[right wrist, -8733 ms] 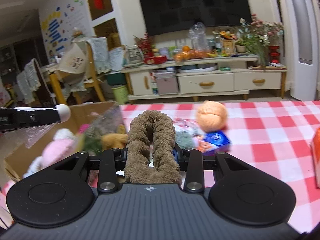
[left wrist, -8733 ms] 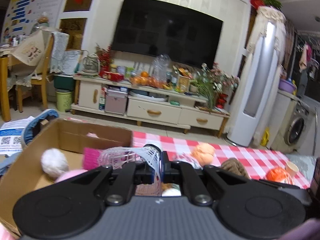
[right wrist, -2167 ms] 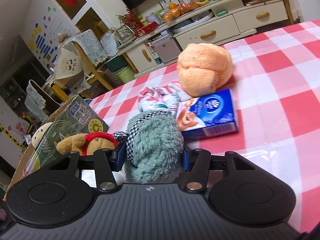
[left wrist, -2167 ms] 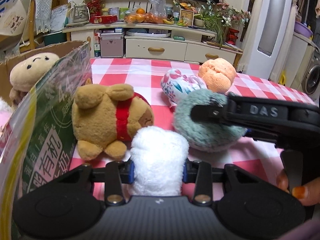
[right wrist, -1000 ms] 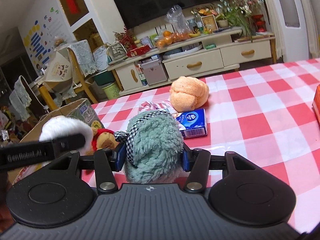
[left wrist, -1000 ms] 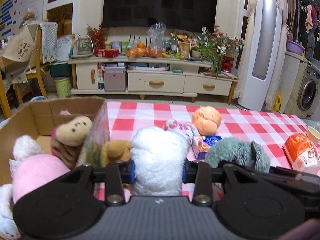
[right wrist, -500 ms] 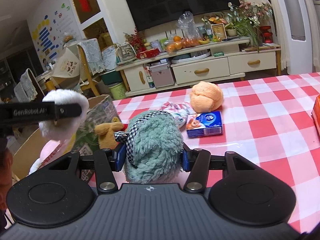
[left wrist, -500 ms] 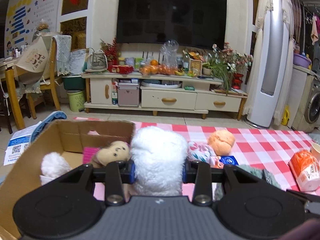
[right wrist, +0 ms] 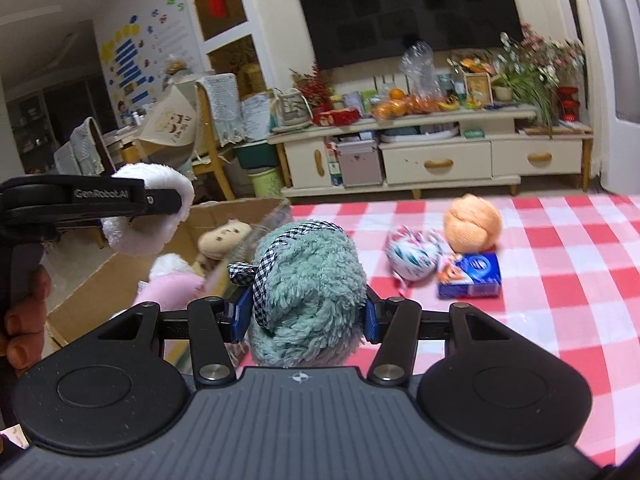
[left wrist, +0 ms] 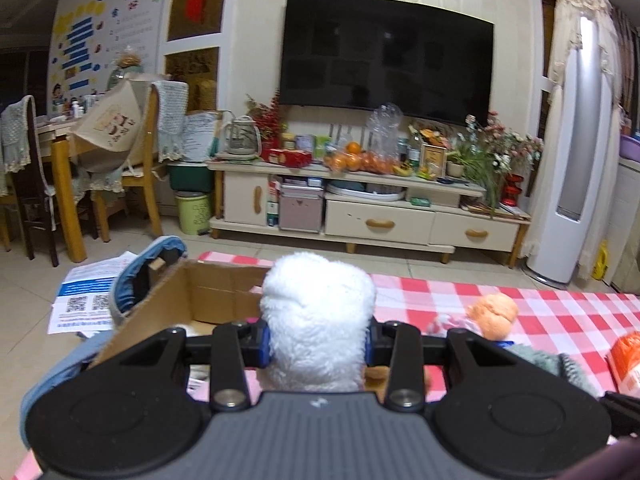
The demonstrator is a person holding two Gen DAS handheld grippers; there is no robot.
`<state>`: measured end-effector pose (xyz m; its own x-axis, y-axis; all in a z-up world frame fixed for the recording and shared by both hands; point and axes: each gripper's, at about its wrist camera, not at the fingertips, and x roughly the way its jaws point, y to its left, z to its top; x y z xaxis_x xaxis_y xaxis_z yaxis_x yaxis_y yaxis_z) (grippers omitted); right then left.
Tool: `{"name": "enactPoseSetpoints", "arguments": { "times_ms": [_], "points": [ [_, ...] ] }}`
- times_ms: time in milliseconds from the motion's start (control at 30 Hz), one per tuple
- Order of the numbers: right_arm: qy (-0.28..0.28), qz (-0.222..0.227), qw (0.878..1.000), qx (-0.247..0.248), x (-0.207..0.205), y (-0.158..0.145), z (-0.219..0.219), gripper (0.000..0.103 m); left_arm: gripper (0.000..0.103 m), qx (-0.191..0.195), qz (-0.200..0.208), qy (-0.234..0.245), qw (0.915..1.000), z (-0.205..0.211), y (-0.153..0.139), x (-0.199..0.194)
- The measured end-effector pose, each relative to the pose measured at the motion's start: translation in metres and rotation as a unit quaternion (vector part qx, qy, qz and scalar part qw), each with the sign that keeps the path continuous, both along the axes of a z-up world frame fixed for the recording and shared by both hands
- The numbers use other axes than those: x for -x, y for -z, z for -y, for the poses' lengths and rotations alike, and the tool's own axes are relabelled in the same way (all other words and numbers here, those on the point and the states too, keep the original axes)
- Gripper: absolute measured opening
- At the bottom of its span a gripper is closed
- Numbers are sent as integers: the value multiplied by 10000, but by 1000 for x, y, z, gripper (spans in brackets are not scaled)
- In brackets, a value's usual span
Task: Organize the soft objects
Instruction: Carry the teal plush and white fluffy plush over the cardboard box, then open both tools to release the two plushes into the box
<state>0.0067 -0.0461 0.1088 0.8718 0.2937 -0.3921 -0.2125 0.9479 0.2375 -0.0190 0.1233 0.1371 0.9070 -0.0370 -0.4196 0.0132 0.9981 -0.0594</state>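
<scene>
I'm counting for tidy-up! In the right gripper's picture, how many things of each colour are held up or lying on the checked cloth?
White fluffy toy: 1
Teal fluffy toy: 1
Orange plush ball: 1
Floral pouch: 1
Blue tissue pack: 1
Total: 5

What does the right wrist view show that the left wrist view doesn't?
Only the right wrist view: the beige plush and pink plush inside the cardboard box, the blue tissue pack in full, and the hand holding the left gripper.

Only the left wrist view: the papers on the floor and an orange bag at the table's right edge.

Both: the white plush, the teal plush, the orange plush ball, and the checked tablecloth.
</scene>
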Motion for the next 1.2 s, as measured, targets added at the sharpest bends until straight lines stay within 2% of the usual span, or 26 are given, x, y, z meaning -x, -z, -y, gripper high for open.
{"name": "enactPoseSetpoints", "arguments": {
  "times_ms": [533, 1200],
  "points": [
    [-579, 340, 9971, 367, -18, -15, -32, 65, 38, 33, -112, -714, 9974, -56, 0, -8],
    [-1062, 620, 9881, 924, -36, -14, -51, 66, 38, -9, -407, -1243, 9914, -89, 9, -21]
  ]
}}
